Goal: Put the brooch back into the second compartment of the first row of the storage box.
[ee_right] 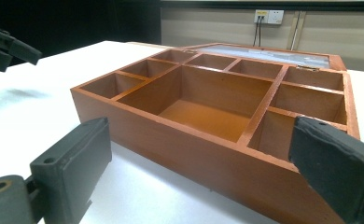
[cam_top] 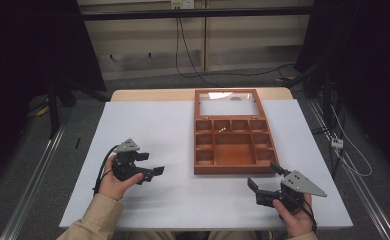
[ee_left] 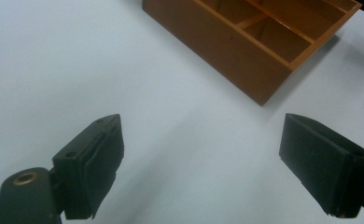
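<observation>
Resting low over the white bench (cam_top: 183, 195), the left gripper (cam_top: 150, 165) sits in the person's left hand (cam_top: 114, 184) with its jaws spread wide and nothing between them. In the left gripper view the left gripper (ee_left: 201, 163) looks along bare white surface, and ahead of it and off toward its right jaw lies the near corner of a wooden box (ee_left: 264, 51), well apart from both jaws. A grey three-cornered plate (cam_top: 128, 145) tops this gripper, and a black cable (cam_top: 103, 172) trails back from it along the wrist. A tan sleeve (cam_top: 95, 220) covers the forearm behind it.

The right gripper (cam_top: 265, 181) is held in the right hand (cam_top: 295, 217), jaws likewise released and empty, pointing toward the box's near right corner and just short of it. In the right gripper view the right gripper (ee_right: 199, 163) faces the box (ee_right: 208, 140) close up: its front wall fills the gap between the jaws, touching neither as far as can be seen. Beyond that wall lie a large middle compartment (ee_right: 203, 105) and smaller compartments around it, and past them the opened glass lid (ee_right: 269, 53) lying flat. A small pale item (cam_top: 222, 129) sits in one compartment of the back row; too small to identify. Farther off to this gripper's left, the other gripper's jaw tips (ee_right: 7, 46) hang above the bench. A wall socket (ee_right: 269, 16) shows behind.
</observation>
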A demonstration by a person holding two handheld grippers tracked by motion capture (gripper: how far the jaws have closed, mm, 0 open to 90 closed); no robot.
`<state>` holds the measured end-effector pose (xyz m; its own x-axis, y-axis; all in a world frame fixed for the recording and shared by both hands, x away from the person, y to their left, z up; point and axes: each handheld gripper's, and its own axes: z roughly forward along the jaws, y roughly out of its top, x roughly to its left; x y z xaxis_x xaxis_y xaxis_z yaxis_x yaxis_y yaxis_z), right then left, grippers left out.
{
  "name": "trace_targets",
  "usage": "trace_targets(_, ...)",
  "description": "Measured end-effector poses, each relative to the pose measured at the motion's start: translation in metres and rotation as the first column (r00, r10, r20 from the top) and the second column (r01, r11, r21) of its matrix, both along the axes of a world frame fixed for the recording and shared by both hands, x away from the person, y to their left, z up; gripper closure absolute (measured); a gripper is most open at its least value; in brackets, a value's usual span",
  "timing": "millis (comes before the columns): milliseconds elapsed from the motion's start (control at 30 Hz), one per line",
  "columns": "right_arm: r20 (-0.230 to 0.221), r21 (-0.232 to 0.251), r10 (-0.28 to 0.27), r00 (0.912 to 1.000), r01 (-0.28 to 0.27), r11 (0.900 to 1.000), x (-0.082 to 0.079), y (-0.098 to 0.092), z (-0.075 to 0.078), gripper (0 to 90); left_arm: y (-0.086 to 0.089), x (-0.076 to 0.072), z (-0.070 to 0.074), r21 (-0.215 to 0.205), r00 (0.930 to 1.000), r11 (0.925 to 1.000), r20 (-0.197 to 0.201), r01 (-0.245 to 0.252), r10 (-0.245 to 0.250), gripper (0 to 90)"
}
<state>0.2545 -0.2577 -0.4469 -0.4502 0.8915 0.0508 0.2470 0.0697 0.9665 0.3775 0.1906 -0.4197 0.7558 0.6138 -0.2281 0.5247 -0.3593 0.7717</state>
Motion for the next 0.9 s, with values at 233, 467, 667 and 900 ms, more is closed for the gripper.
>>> trace_targets(233,0.000,0.001,0.005,1.0000,-0.005,1.000,0.000,0.000,0.000,5.4,0.018,-0.011,-0.003,0.003,0.9999,1.0000,0.009,-0.007,0.007,12.0)
trace_targets(467,0.000,0.000,0.005,1.0000,-0.005,1.000,0.000,0.001,0.000,5.4,0.036,-0.023,-0.010,0.004,0.9993,0.9995,0.020,-0.031,0.031,11.0)
trace_targets(667,-0.002,-0.001,0.007,1.0000,-0.007,1.000,0.000,0.001,0.000,5.4,0.046,-0.029,-0.015,-0.007,0.9988,0.9990,0.017,-0.045,0.045,10.8)
trace_targets(900,0.000,-0.002,0.009,1.0000,-0.009,1.000,0.001,0.002,0.000,5.6,0.048,-0.030,-0.015,-0.011,0.9987,0.9989,0.024,-0.045,0.045,9.8)
